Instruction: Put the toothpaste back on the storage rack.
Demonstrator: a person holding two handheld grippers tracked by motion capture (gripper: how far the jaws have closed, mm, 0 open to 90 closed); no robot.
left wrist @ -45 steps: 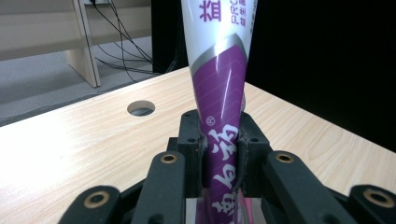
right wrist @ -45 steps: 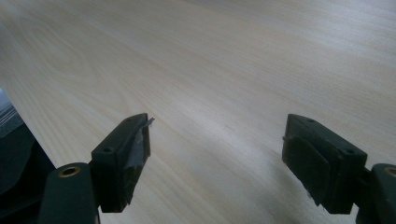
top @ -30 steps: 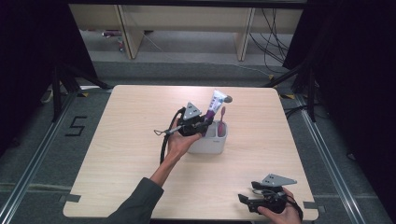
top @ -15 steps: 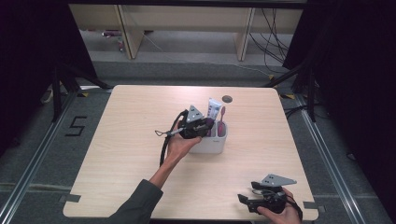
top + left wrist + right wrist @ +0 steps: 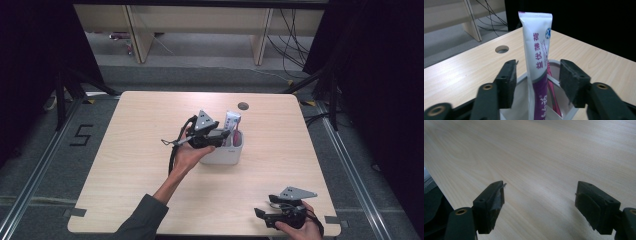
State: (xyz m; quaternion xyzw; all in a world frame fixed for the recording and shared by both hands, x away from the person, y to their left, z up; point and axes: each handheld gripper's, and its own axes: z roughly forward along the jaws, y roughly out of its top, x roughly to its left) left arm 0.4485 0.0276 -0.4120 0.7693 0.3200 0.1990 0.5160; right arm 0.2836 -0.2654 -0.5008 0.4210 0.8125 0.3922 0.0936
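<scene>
Left claw [image 5: 537,82] jaws flank toothpaste tube [image 5: 537,50], seemingly untouched.

High view: fixed above the near edge of the table [image 5: 150,200], looking forward and down; whole tabletop in frame, floor and shelving legs across the upper part; distant; the white holder [image 5: 225,152] sits at frame centre. Left gripper view: rides on the left gripper [image 5: 537,82], facing along its jaws at close range; toothpaste tube [image 5: 537,50] upright at centre, cable hole [image 5: 502,49] at upper left; holder, tube [image 5: 231,121] and hole [image 5: 243,106] are shared with the high view. Right gripper view: rides on the right gripper [image 5: 539,202], very near and low over bare tabletop [image 5: 536,157]; this matches the lower right of the high view, where that gripper [image 5: 260,214] lies.
</scene>
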